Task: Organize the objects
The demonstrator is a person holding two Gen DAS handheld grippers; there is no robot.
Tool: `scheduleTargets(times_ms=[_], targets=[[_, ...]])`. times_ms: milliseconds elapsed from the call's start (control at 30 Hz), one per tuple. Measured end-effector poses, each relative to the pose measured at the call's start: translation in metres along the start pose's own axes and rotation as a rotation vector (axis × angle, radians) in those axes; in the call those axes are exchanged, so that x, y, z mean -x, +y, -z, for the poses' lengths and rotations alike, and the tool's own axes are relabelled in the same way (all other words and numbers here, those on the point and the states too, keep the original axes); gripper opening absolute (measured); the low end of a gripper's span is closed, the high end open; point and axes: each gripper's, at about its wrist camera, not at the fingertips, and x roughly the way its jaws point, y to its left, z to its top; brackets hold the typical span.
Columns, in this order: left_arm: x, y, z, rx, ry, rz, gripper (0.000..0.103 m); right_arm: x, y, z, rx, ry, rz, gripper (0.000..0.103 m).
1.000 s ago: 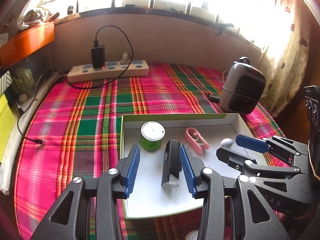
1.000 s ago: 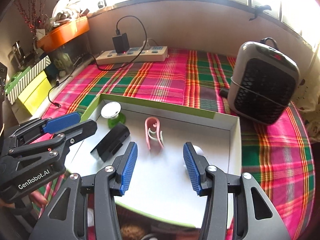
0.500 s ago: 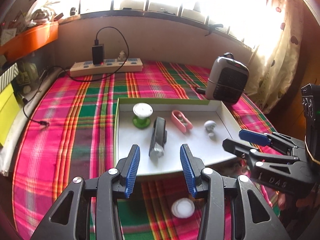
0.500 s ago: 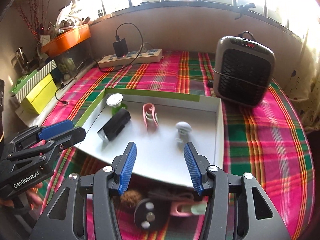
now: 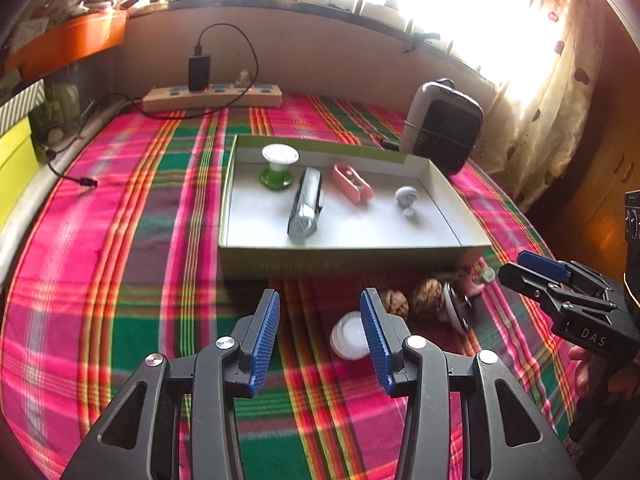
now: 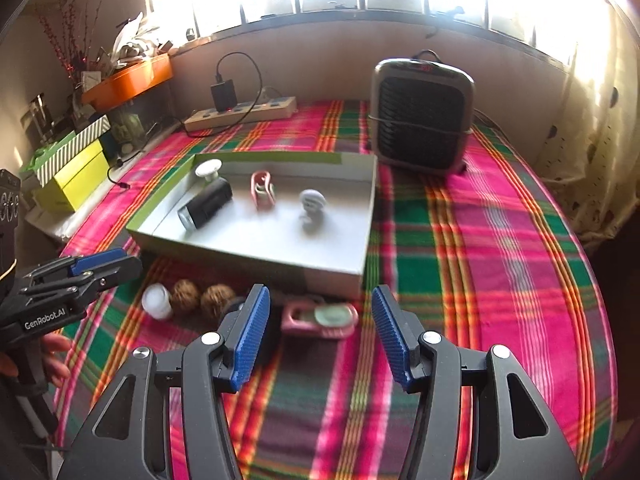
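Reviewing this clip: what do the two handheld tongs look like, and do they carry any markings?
Both tongs are black skeletal plastic frames with silver screws and ribbed blue pads. The left tongs carry white "GenRobot.AI" lettering; the right tongs show "DAS". A bare hand grips the left handle; no sleeve is visible.

Table (image 5: 120,240): a shallow box (image 5: 352,258) stands near the middle. In the box, left to right in the left wrist view: spool (image 5: 278,168), torch (image 5: 306,206), clip (image 5: 352,182), small knob (image 5: 406,198), each apart from the next. Before the box, on the cloth, in a row: small jar (image 6: 157,300), two nuts (image 6: 186,295) side by side, a disc (image 5: 454,312), a second clip (image 6: 320,318). Behind the box, left: power strip (image 5: 212,96) with a charger (image 5: 199,72) plugged in. Behind the box, right: heater (image 6: 420,120). Stacked boxes (image 6: 72,172) at the table's left edge.
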Motion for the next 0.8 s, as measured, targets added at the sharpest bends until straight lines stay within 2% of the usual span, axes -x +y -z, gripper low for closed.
scheduleTargets(times_ms=[433, 633, 800], targets=[[-0.005, -0.006, 0.021, -0.008, 0.055, 0.003, 0.041, -0.004, -0.007, 0.030, -0.004, 0.046, 0.007, 0.055], [-0.010, -0.009, 0.022, -0.016, 0.072, 0.006, 0.041, -0.013, -0.014, 0.030, -0.011, 0.065, 0.012, 0.055], [-0.012, -0.010, 0.022, -0.016, 0.070, 0.002, 0.041, -0.012, -0.016, 0.023, -0.053, 0.046, -0.014, 0.055]])
